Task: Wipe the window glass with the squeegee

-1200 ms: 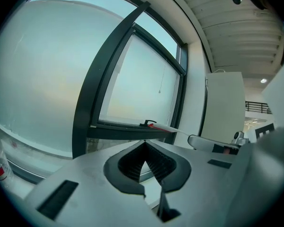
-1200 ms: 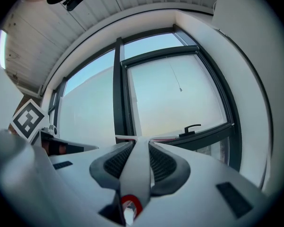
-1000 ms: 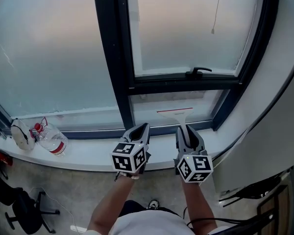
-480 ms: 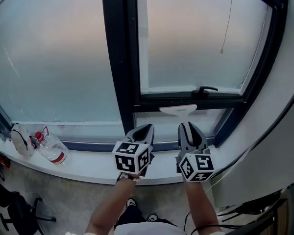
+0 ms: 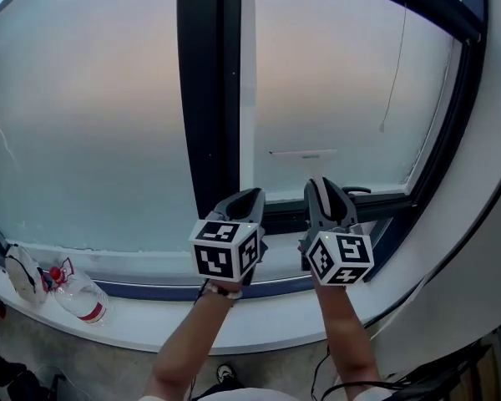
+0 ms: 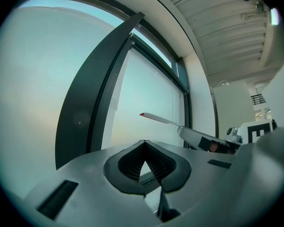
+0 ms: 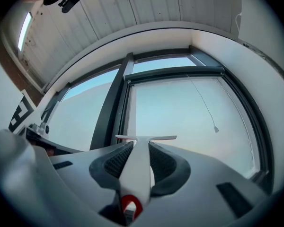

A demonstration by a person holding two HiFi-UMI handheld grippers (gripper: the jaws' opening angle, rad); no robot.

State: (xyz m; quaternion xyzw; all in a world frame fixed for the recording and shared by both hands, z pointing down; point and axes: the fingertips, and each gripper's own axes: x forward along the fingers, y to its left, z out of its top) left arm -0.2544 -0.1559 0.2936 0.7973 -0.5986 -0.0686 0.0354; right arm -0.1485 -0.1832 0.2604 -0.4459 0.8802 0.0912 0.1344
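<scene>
A white squeegee (image 7: pixel 141 148) with a red-edged blade (image 5: pixel 301 153) is clamped by its handle in my right gripper (image 5: pixel 324 192). The blade is held up against the right window pane (image 5: pixel 334 90), above the dark window handle (image 5: pixel 356 191). From the left gripper view the squeegee (image 6: pixel 162 119) shows to the right, pointing at the glass. My left gripper (image 5: pixel 242 197) hangs beside the right one, in front of the dark window post (image 5: pixel 207 98); its jaws are shut with nothing between them.
A large frosted left pane (image 5: pixel 83 115) fills the left side. On the white sill (image 5: pixel 259 320) at the lower left lie a clear plastic bottle (image 5: pixel 75 295) with a red cap and a small pouch (image 5: pixel 21 272). A thin cord (image 5: pixel 392 73) hangs over the right pane.
Both grippers have risen from sill level. The squeegee blade has gone up from the small lower pane to the big right pane, above the window handle.
</scene>
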